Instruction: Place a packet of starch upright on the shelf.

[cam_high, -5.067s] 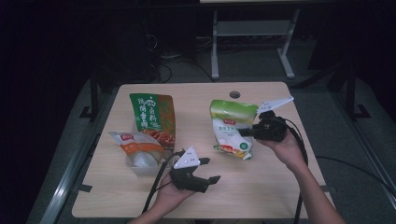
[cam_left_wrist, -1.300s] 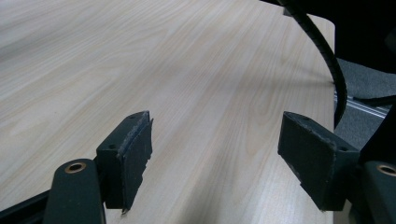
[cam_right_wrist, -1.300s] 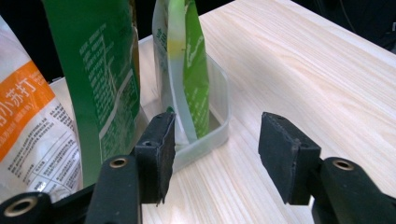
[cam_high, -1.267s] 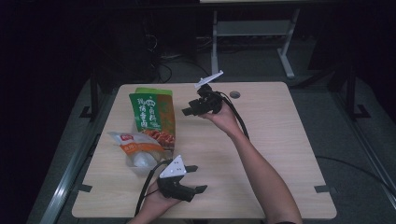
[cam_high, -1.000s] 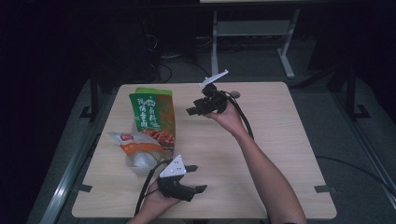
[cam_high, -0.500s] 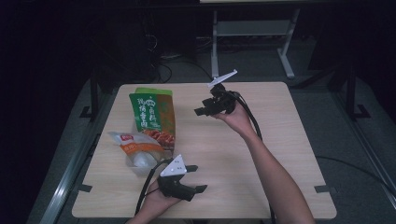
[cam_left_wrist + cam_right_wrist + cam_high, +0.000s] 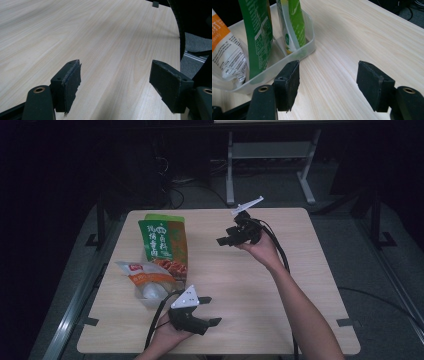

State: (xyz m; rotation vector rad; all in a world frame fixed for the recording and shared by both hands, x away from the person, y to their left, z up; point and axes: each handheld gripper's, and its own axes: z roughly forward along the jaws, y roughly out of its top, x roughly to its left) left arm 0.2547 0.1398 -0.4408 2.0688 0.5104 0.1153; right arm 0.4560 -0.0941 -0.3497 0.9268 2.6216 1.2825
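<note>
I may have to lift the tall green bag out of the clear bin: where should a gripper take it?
Probably by the top edge of the tall green bag, coming from above: it stands upright in the clear bin, walls and neighbouring bags crowding its lower half.

wooden table (image 7: pixel 300 285) (metal stand (image 7: pixel 270 155) behind)

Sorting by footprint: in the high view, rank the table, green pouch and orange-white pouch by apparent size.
1. table
2. green pouch
3. orange-white pouch, which looks somewhat smaller than the green one.
</note>
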